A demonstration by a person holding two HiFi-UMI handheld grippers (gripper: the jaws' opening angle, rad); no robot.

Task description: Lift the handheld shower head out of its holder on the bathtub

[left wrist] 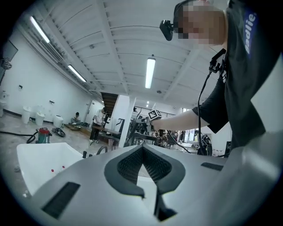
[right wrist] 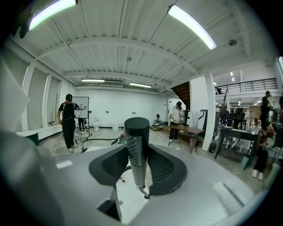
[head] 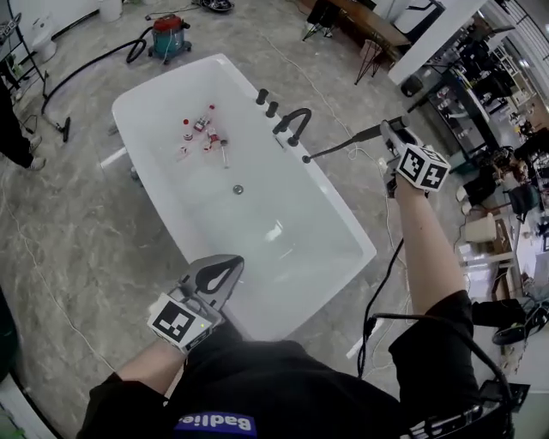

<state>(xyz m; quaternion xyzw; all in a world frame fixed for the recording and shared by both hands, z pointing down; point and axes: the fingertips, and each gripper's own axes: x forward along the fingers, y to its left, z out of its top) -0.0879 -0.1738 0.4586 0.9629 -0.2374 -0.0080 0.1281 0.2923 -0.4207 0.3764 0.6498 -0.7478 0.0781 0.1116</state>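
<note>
My right gripper is raised above the right side of the white bathtub and is shut on the black stick-shaped shower head. The shower head slants down to the left, with its lower end hanging just above the tub rim beside the black faucet. In the right gripper view the shower head stands clamped between both pads of the right gripper. My left gripper hovers at the tub's near rim, jaws together and holding nothing. The left gripper view shows the left gripper closed.
Two black knobs stand on the rim behind the faucet. Small red and white bottles lie in the tub near the drain. A red and teal vacuum with a black hose sits on the floor beyond. Desks and chairs are at top right.
</note>
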